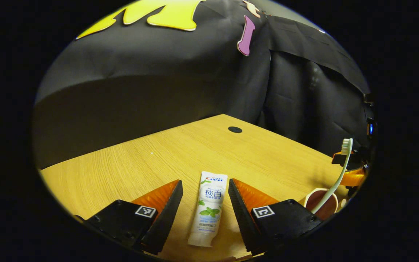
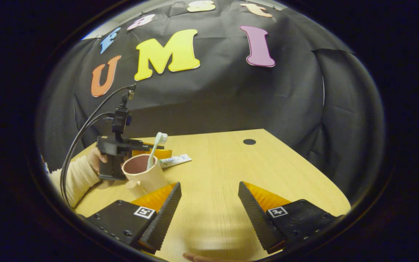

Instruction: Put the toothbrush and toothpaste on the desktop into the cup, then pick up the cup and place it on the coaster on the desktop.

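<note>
Dim booth, warm overhead light, fisheye-warped edges

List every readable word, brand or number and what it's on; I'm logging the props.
Toothpaste tube: a printed label, which I don't transcribe; its fine print is too small to read.
Square markers: black-and-white coded patterns, no words.
Cup and toothbrush: no text visible.

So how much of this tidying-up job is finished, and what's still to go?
Done: the toothbrush already stands in the cup. In hand: the left gripper is open, its fingers either side of the toothpaste, which lies flat on the desk. Left: toothpaste into the cup, then the cup onto the coaster.
</note>
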Demonstrator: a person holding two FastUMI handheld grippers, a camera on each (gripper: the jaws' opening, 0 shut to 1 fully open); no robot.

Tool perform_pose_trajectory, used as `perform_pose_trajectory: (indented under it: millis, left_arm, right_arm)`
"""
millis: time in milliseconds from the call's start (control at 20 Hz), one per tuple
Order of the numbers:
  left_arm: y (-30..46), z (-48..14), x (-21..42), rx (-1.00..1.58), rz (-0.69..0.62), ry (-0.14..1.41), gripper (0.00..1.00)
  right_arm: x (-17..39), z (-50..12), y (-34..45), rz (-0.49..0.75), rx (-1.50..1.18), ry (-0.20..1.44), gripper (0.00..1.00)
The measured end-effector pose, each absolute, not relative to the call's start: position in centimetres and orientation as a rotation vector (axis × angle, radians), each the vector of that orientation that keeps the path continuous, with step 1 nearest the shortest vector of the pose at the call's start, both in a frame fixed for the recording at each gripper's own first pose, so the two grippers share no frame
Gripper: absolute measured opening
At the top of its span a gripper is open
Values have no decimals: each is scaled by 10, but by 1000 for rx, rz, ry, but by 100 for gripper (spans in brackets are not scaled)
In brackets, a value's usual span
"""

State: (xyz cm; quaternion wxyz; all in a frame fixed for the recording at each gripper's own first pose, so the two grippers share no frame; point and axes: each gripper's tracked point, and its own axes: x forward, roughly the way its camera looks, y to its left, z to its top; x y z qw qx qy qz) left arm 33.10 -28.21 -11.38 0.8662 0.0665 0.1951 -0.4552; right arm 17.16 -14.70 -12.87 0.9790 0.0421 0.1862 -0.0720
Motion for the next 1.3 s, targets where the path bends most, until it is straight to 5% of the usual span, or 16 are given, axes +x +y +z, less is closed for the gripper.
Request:
perform_pose_trajectory:
  millis: [350, 550, 750, 800, 1300]
  left_arm:
    - [-285, -136, 327, 228, -965, 487, 78]
    - [-288, -143, 329, 272, -954, 504, 55]
    - [-284, -142, 318, 245, -948, 526, 55]
    - [-281, -136, 317, 213, -944, 508, 48]
    - [-204, -87, 286, 87, -791, 359, 47]
  right_arm:
    - [173, -139, -147, -131, 101, 393, 96]
    - [174, -145, -150, -134, 116, 401, 96]
    - [171, -148, -153, -136, 143, 396, 94]
    - [170, -149, -155, -137, 148, 393, 96]
    - [156, -152, -141, -138, 166, 377, 96]
